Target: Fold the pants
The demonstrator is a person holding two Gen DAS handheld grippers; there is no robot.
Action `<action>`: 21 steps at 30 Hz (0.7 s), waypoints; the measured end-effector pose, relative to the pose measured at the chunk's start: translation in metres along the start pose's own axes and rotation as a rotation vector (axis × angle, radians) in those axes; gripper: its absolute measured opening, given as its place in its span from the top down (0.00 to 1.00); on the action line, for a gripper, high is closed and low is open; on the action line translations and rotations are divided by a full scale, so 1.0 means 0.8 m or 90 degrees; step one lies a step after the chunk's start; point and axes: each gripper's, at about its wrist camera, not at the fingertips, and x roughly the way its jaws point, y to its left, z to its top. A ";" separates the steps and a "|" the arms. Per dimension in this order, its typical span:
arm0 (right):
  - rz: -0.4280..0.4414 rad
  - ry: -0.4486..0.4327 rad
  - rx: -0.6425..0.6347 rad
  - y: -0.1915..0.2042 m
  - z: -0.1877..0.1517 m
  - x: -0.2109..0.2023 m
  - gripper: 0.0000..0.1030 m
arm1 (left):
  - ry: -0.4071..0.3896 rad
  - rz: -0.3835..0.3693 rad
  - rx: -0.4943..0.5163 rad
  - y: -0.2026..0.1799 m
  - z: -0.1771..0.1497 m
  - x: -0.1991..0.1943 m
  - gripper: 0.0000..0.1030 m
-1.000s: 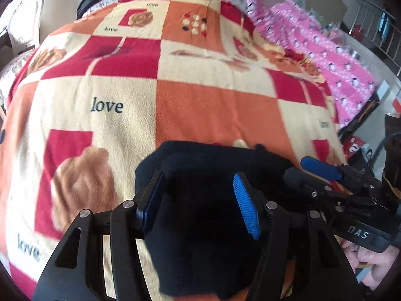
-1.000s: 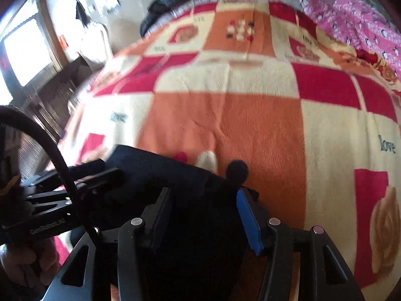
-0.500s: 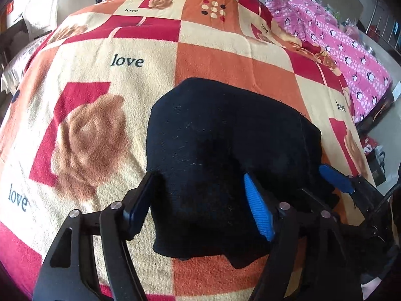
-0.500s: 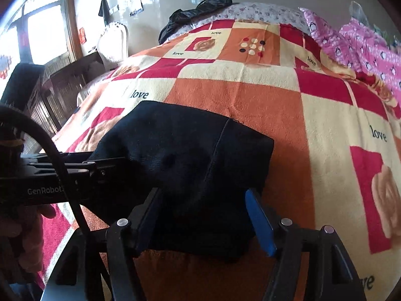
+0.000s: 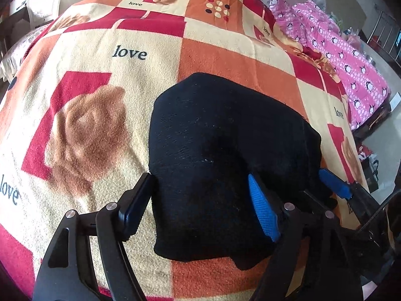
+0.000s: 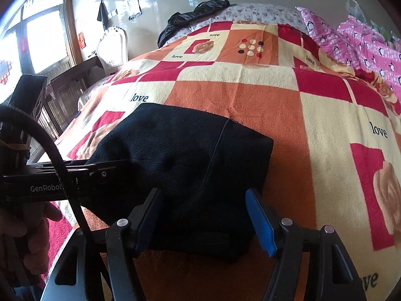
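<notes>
Black knit pants (image 5: 225,155) lie as a compact folded bundle on the near part of the orange, red and cream checked fleece blanket (image 5: 100,115). Left gripper (image 5: 200,208) and right gripper (image 6: 208,215): jaws spread, gripping nothing, straddling the bundle's near edge. Folding looks essentially done; perhaps a final smoothing left.

Both grippers' jaws spread wide

One pants (image 5: 220,155) — two claws (image 5: 200,208)
</notes>
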 end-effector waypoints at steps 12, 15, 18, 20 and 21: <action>-0.001 -0.001 0.002 -0.001 -0.001 -0.001 0.36 | -0.006 0.007 0.009 -0.003 -0.001 0.001 0.24; -0.003 -0.003 0.002 0.000 -0.001 -0.001 0.36 | 0.002 0.004 0.016 -0.004 0.004 -0.010 0.26; -0.001 -0.004 0.013 -0.002 -0.001 -0.007 0.36 | -0.026 0.007 0.025 -0.001 0.001 -0.054 0.27; -0.008 0.023 0.037 -0.005 0.001 -0.022 0.36 | -0.065 -0.003 0.032 0.005 -0.012 -0.096 0.27; -0.010 0.020 0.072 -0.010 0.000 -0.043 0.36 | -0.082 0.003 0.036 0.008 -0.020 -0.112 0.27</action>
